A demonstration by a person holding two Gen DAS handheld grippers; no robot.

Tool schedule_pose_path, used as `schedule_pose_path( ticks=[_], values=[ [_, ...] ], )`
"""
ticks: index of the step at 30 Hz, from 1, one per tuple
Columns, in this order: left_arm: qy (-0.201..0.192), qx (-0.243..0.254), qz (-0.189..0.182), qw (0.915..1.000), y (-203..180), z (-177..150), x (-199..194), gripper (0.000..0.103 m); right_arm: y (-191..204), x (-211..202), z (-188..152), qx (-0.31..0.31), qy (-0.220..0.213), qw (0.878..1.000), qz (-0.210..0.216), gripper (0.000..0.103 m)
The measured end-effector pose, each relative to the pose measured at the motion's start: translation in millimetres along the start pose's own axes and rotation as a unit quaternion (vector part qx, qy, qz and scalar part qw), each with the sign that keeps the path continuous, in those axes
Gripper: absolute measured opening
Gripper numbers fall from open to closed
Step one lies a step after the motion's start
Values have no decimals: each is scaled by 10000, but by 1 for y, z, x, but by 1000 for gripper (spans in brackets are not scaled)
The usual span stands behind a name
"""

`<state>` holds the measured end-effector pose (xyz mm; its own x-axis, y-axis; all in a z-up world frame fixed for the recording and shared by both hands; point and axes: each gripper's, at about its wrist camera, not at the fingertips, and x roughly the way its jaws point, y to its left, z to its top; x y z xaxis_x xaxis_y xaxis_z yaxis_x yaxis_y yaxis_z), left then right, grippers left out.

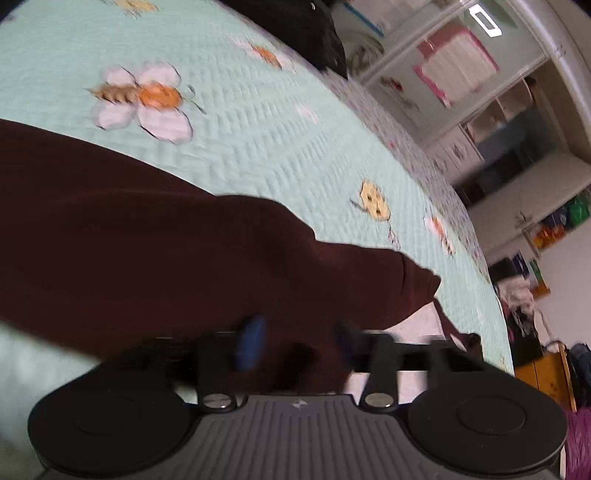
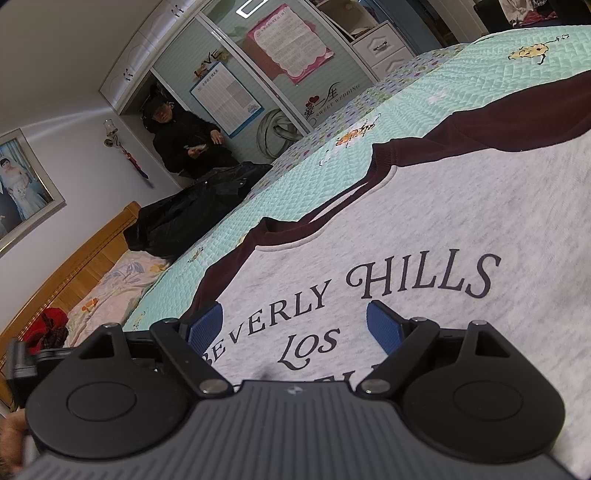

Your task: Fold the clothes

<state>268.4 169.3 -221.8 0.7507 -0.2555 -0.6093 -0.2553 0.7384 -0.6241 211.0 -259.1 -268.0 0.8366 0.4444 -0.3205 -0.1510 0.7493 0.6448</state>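
Observation:
A grey sweatshirt [image 2: 443, 221] with dark maroon sleeves, a maroon collar and "BEVERLY HILLS" lettering lies flat on the mint quilted bed cover [image 2: 314, 177]. My right gripper [image 2: 295, 325] hovers low over its chest, open and empty, blue pads apart. In the left wrist view, a maroon sleeve [image 1: 166, 240] stretches across the bed cover [image 1: 258, 129]. My left gripper [image 1: 299, 343] is at the sleeve, with fabric between its blurred blue pads [image 1: 251, 343]; the frame is motion-blurred.
A black jacket [image 2: 199, 206] lies at the bed's far end, also in the left wrist view [image 1: 306, 33]. A person in black [image 2: 184, 144] stands by the wardrobe. A wooden headboard [image 2: 74, 266] and pillow sit at left. Shelves and cabinets [image 1: 517, 147] line the room.

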Motion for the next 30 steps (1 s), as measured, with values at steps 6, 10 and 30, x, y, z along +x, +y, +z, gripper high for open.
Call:
schedule_pose_path(
  ticks=[6, 10, 30],
  values=[
    [456, 375, -247, 9979, -36, -48, -17, 87, 2, -2, 0, 10, 5, 10000, 1, 86],
    [448, 281, -108, 9985, -51, -42, 0, 89, 1, -3, -1, 77, -25, 9999, 76, 86],
    [123, -1135, -105, 9934, -12, -12, 7, 90, -7, -9, 0, 324, -170, 9986, 380, 87]
  ],
)
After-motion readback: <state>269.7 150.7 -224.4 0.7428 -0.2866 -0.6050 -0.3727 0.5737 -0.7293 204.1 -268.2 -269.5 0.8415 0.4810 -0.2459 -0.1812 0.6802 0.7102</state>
